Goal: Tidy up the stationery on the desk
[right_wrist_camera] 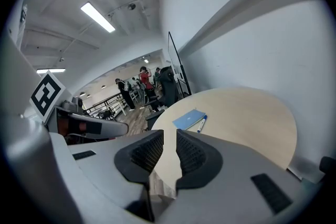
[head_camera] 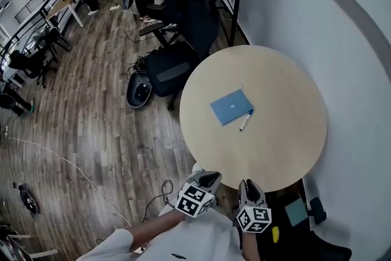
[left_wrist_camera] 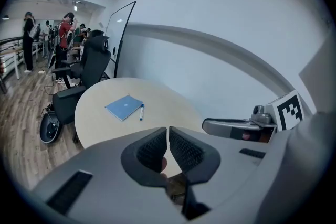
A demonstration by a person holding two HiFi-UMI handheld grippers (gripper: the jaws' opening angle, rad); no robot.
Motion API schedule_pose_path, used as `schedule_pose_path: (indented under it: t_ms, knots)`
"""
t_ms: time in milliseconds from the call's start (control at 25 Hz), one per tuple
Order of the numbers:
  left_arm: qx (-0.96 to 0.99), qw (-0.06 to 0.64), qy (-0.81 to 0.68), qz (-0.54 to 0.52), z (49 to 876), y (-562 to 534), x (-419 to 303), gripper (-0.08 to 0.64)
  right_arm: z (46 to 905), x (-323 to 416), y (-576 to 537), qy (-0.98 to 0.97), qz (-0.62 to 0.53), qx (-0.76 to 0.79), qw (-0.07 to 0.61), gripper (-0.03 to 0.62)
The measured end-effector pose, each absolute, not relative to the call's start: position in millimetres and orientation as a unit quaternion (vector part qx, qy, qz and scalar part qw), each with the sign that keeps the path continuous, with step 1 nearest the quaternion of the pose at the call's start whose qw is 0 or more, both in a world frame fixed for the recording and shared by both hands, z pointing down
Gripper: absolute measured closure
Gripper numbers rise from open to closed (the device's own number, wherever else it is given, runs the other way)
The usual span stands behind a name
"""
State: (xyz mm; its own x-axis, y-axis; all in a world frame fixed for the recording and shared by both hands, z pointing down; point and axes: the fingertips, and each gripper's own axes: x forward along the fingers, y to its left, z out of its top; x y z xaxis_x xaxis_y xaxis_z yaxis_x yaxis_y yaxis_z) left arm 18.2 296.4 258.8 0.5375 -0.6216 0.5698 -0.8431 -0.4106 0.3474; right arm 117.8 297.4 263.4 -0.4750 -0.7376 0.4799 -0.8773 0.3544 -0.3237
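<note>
A blue notebook (head_camera: 231,106) lies flat near the middle of the round light-wood table (head_camera: 281,150). A white marker pen (head_camera: 245,120) with a blue cap rests just beside the notebook's right edge. Both also appear in the left gripper view, as the notebook (left_wrist_camera: 124,107) and the pen (left_wrist_camera: 141,112), and in the right gripper view, as the notebook (right_wrist_camera: 188,118) and the pen (right_wrist_camera: 201,124). My left gripper (head_camera: 211,178) and right gripper (head_camera: 248,185) hover side by side at the table's near edge, well short of the stationery. Both hold nothing; the left gripper (left_wrist_camera: 167,132) has its jaws together and the right gripper (right_wrist_camera: 169,136) shows only a narrow slit.
Black office chairs (head_camera: 183,27) stand at the table's far left side. A white wall (head_camera: 342,40) curves round the table's right. Cables (head_camera: 67,165) trail over the wood floor at left. People stand far off at the back. Small teal and yellow items (head_camera: 296,212) lie below the table's near right.
</note>
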Motion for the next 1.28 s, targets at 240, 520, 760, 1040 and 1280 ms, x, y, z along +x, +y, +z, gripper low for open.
schedule_pose_path:
  t_ms: [240,520,760,1040,1280]
  knots:
    - [0.827,0.309,-0.43,0.19,263.9,201.3,-21.9,0.529,272.9,84.7,209.2,-0.802,0.282,0.508,0.138,0.495]
    - [0.833,0.323,-0.397,0.212,283.3,131.0,-55.7,0.529,286.7,63.5,132.6,-0.775,0.292,0.54,0.148,0.495]
    - [0.825,0.323,-0.403,0.23,301.1,88.3,-65.8,0.529,299.8,67.4,88.1,-0.752,0.322,0.557,0.142,0.495]
    - [0.818,0.309,-0.413,0.254,342.7,45.5,-49.9,0.529,334.1,70.5,41.1,-0.749,0.344,0.548,0.14,0.495]
    - [0.812,0.304,-0.429,0.255,376.6,14.2,-47.5,0.528,371.9,55.4,16.0,-0.753,0.375,0.524,0.134,0.493]
